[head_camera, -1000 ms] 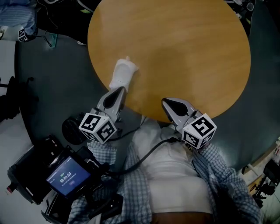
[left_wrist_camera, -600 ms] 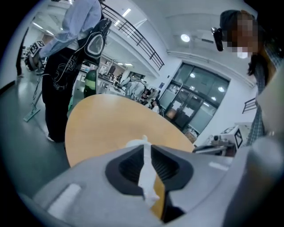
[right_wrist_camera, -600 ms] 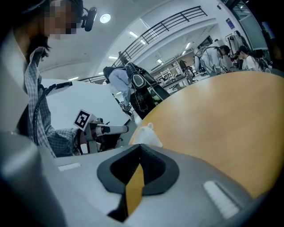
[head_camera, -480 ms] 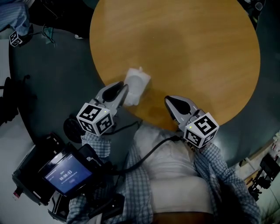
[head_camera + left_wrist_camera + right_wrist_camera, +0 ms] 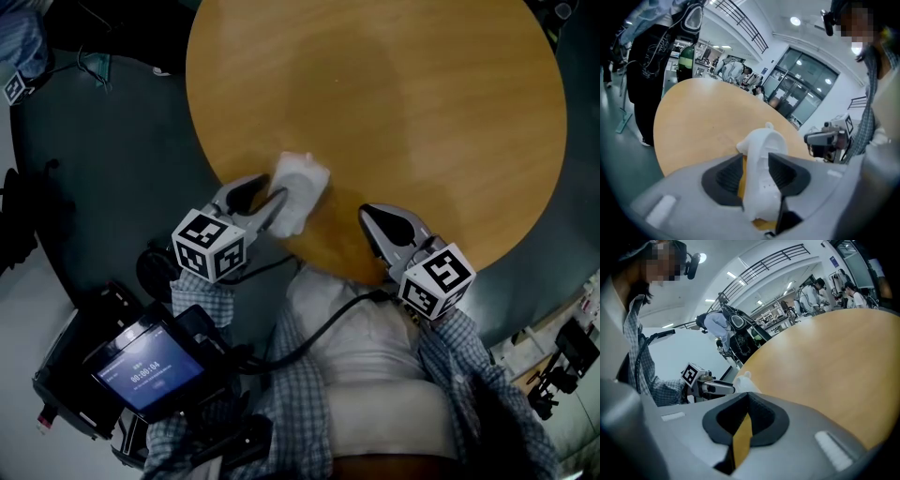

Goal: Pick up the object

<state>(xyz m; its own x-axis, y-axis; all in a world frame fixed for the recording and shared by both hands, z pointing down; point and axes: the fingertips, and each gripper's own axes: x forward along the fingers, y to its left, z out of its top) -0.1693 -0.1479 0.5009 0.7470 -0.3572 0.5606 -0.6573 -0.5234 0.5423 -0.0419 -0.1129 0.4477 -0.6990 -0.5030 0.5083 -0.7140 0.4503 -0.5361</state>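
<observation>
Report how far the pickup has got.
Done: the left claw straddles the white plastic object at the near edge of the round wooden table. In hand: nothing is gripped; its jaws are opening, with a gap showing beside the object. Left: close on it and lift it clear. The right claw is shut and empty.

Head view: dim and underexposed; floor (image 5: 103, 159) almost black, round table (image 5: 394, 94) evenly lit with a pale sheen near its middle
Gripper views: much brighter, lit by ceiling lights (image 5: 795, 21); windows (image 5: 806, 89) wash out pale
Shadows: soft and faint, diffuse light from above
Edges: strong fisheye bend, dark corners
Focus: white object (image 5: 761, 173) close to the lens looks soft and glaring
</observation>
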